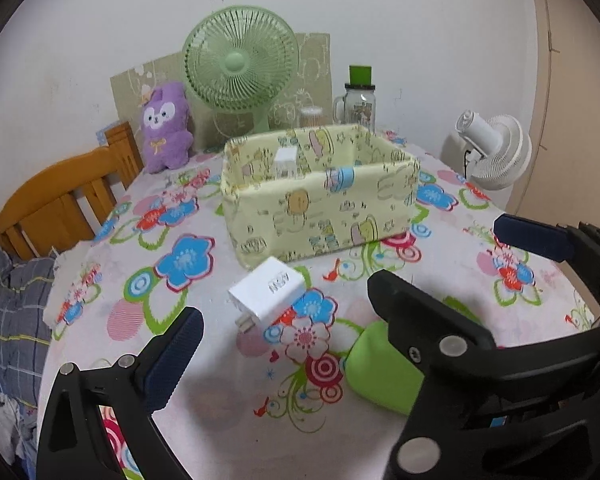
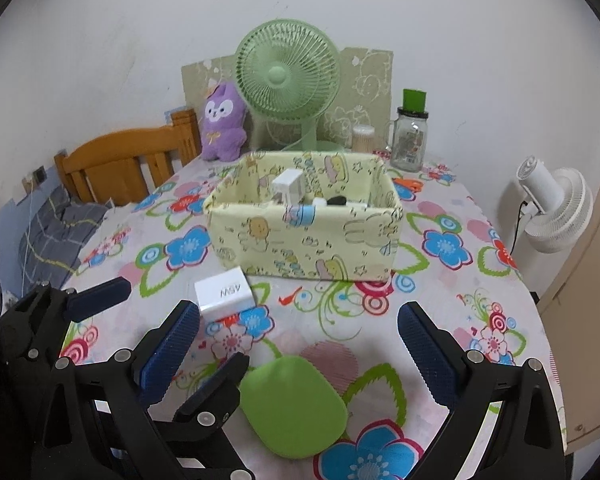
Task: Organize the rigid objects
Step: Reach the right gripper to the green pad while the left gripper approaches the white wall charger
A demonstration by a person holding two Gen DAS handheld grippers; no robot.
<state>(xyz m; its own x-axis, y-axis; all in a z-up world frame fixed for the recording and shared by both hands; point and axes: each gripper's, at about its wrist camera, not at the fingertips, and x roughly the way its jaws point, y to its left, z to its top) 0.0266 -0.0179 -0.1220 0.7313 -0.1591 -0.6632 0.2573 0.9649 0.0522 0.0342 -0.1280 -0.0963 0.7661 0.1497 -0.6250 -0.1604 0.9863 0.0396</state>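
Note:
A white charger block (image 1: 269, 293) lies on the floral tablecloth in front of the yellow fabric box (image 1: 300, 216); it also shows in the right wrist view (image 2: 225, 294). A green flat case (image 2: 292, 404) lies nearer, partly hidden in the left wrist view (image 1: 380, 368). My left gripper (image 1: 284, 328) is open, its fingers either side of the charger, just short of it. My right gripper (image 2: 300, 344) is open above the green case. The box (image 2: 300, 240) holds a white charger (image 2: 288, 188) and small items.
A green fan (image 1: 240, 68), a purple plush (image 1: 166, 128), a glass jar (image 1: 360, 104) and a cotton swab tub stand behind the box. A white fan (image 1: 492, 152) stands off the table's right edge. A wooden chair (image 1: 60, 204) is at left.

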